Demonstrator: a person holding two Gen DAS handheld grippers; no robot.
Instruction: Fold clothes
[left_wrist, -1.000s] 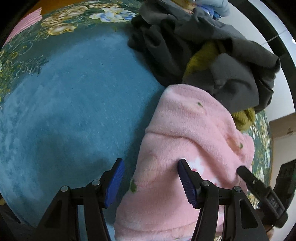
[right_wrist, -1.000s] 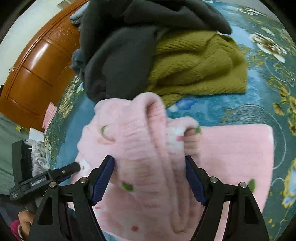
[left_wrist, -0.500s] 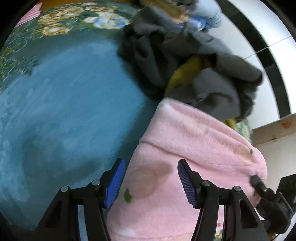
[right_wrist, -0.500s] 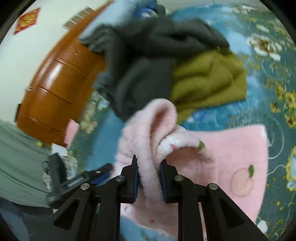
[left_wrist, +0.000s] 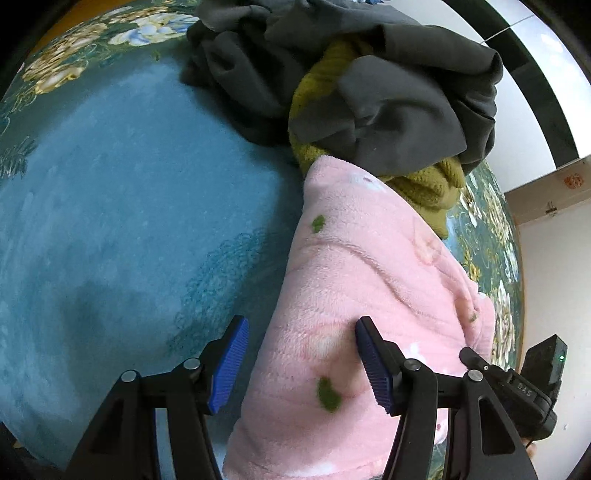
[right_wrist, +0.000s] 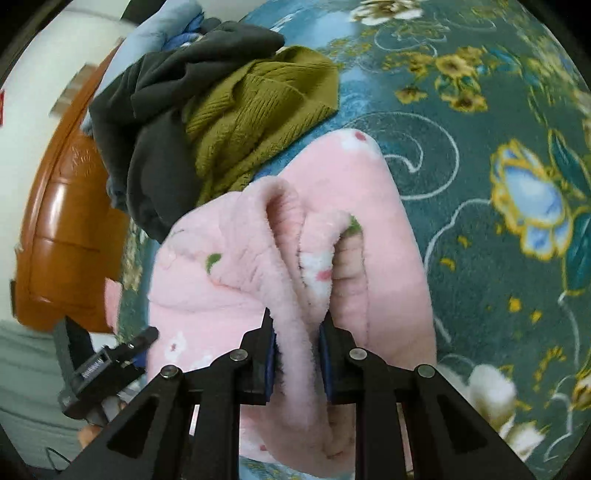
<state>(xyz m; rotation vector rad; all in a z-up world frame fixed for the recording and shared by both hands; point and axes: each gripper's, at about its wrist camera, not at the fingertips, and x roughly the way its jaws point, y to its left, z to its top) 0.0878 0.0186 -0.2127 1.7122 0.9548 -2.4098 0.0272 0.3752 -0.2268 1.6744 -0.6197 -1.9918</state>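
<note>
On the floral blanket (right_wrist: 498, 110), the right tool (right_wrist: 297, 354), spread a second ago, is now clenching the pink fleece garment (right_wrist: 369, 206) for folding, while the left tool (left_wrist: 299, 363) is hanging released.

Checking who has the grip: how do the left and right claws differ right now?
The left claw is open, its blue pads spread over the pink fleece garment edge; the right claw is shut, pinching a bunched fold of it. The left grips nothing; the right holds fabric raised. Both hover over the same garment on the floral carpet.
</note>
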